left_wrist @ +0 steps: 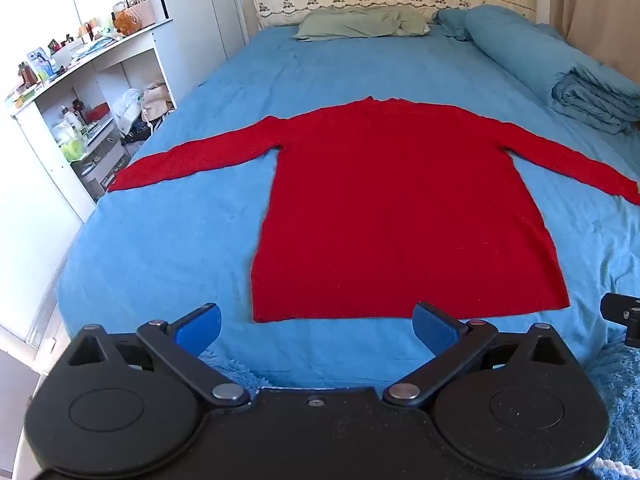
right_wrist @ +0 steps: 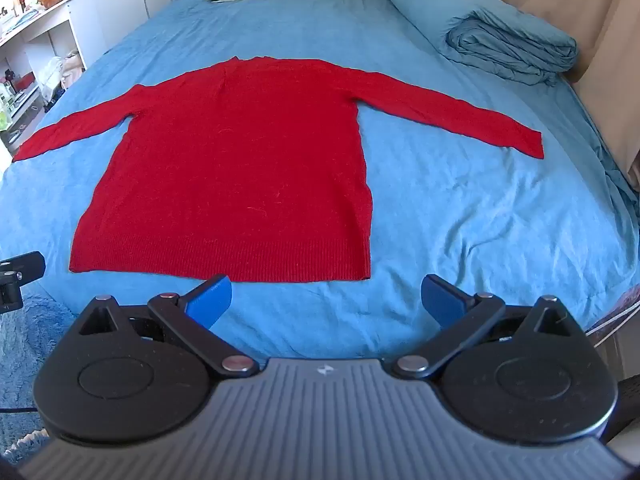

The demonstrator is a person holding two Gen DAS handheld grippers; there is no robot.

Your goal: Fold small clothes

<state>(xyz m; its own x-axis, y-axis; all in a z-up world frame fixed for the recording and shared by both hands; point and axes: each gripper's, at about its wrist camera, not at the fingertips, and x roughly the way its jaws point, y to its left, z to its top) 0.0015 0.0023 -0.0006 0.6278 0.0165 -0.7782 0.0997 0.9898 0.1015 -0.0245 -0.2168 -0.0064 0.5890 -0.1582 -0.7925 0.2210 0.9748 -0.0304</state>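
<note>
Red knit: the long-sleeved red knitted sweater (left_wrist: 400, 208) lies flat on the bed's blue sheet (left_wrist: 168, 248), hem toward me, neck toward the pillow, both sleeves spread wide.
Why laid so: I judge it is spread out ready for folding; nothing is folded yet, so the task looks barely begun.
Left tongs (left_wrist: 316, 322): released, blue pads wide apart, holding nothing, hovering just short of the hem's left half.
Right tongs (right_wrist: 326, 298): released too, empty, near the hem's right corner (right_wrist: 366, 274).
Why held so: I read both as staged at the foot of the bed for a first grasp.
Around: a green pillow (left_wrist: 360, 22) at the head, a rolled blue duvet (right_wrist: 500, 36) well apart on the right, white cluttered shelves (left_wrist: 80, 92) on the left.
Hard to see: the right cuff is cut off in the left view; the left cuff reaches the frame edge in the right view; the collar is too foreshortened to make out; whether the tongs touch the sheet I cannot tell.
</note>
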